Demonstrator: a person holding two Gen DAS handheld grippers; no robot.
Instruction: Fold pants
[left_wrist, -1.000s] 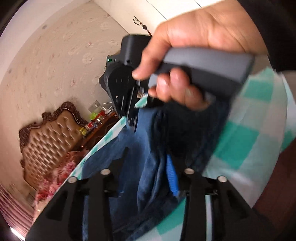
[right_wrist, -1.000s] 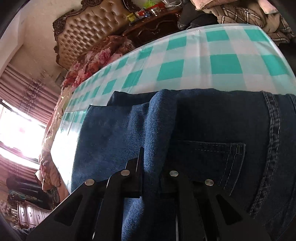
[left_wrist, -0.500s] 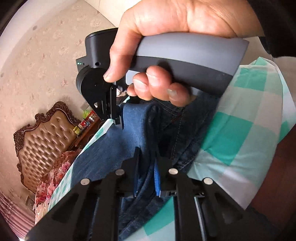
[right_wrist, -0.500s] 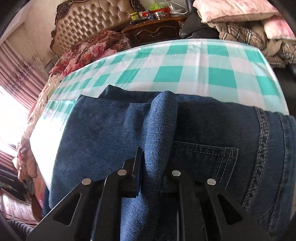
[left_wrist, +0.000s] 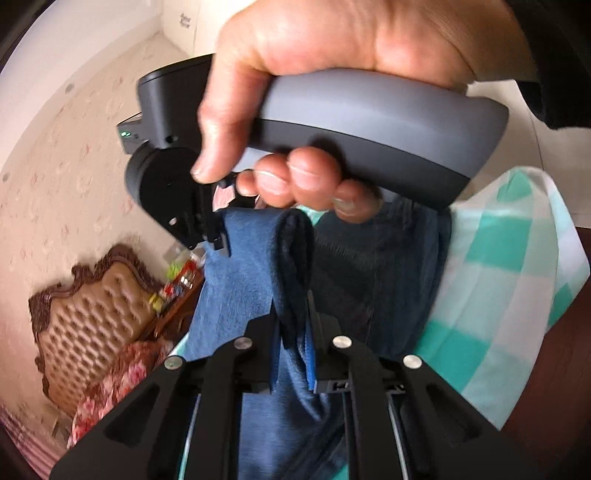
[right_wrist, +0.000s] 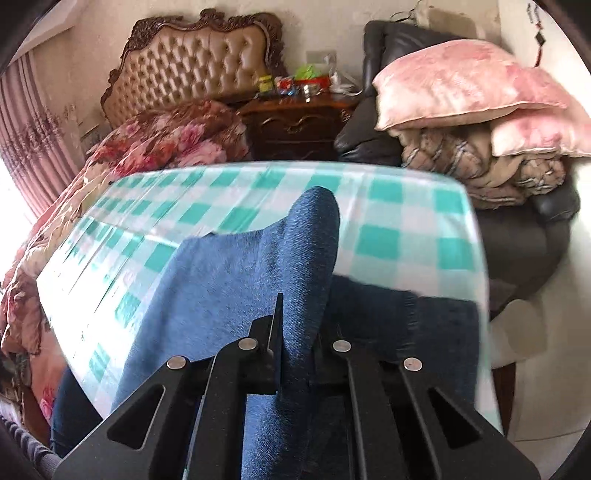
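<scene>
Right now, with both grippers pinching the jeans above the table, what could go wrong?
The left gripper and right gripper each hold only a narrow ridge of jeans; heavy denim may slip out. Part of the jeans hangs past the checked tablecloth edge and could drag the cloth askew.

Blue jeans (right_wrist: 221, 280) lie on green-checked table (right_wrist: 406, 221).

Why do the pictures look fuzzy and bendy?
Left wrist view: motion blur smears the jeans and the checked cloth; the hand looms huge because it is close to the fisheye lens. Right wrist view: the cloth's straight edges bow, window glare whitens the left edge, and the jeans are slightly smeared.
</scene>
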